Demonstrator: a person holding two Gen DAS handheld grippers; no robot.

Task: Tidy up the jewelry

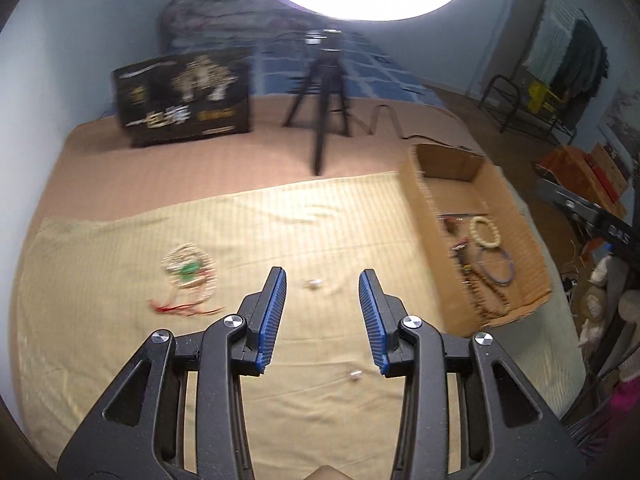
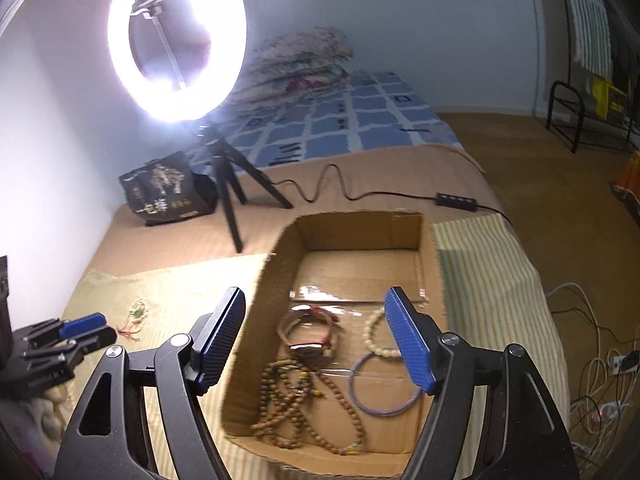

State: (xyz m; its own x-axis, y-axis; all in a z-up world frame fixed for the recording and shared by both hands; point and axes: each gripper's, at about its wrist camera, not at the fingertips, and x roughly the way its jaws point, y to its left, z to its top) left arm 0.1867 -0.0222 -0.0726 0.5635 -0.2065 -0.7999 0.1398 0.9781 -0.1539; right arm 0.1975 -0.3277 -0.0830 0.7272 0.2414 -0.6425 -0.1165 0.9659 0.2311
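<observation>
**Both tongs empty, most jewelry already boxed**

The left gripper (image 1: 322, 278) hung over the yellow cloth (image 1: 120, 360) with its jaws partly apart and nothing between them. Just beyond its tips lay a small white piece (image 1: 313, 283), and a second one (image 1: 354, 375) sat on the cloth near the right finger's base; both were too small and blurred to name, perhaps earrings. Farther left on the cloth lay a pale bead necklace (image 1: 189, 271), coiled in a rough ring around a green pendant, with its red tassel cord (image 1: 180, 308) trailing toward the camera and to the right.

The right gripper (image 2: 316, 300) stood wide open over the cardboard box (image 2: 256, 292), holding nothing. The box's long axis ran away from the camera toward the tripod (image 2: 230, 188) of the ring light (image 2: 176, 40). Inside, at the near end, lay a brown bead string (image 2: 296, 404) in loose loops, stretched mostly along the box's length. Beside it to the right lay a blue bangle (image 2: 384, 388), flat on the floor of the box. Just beyond the bangle sat a cream bracelet (image 2: 374, 334), partly hidden by the right finger. A red-brown bracelet (image 2: 306, 330) lay left of the cream bracelet. A black bag (image 2: 168, 188) stood at the far left by the wall.
</observation>
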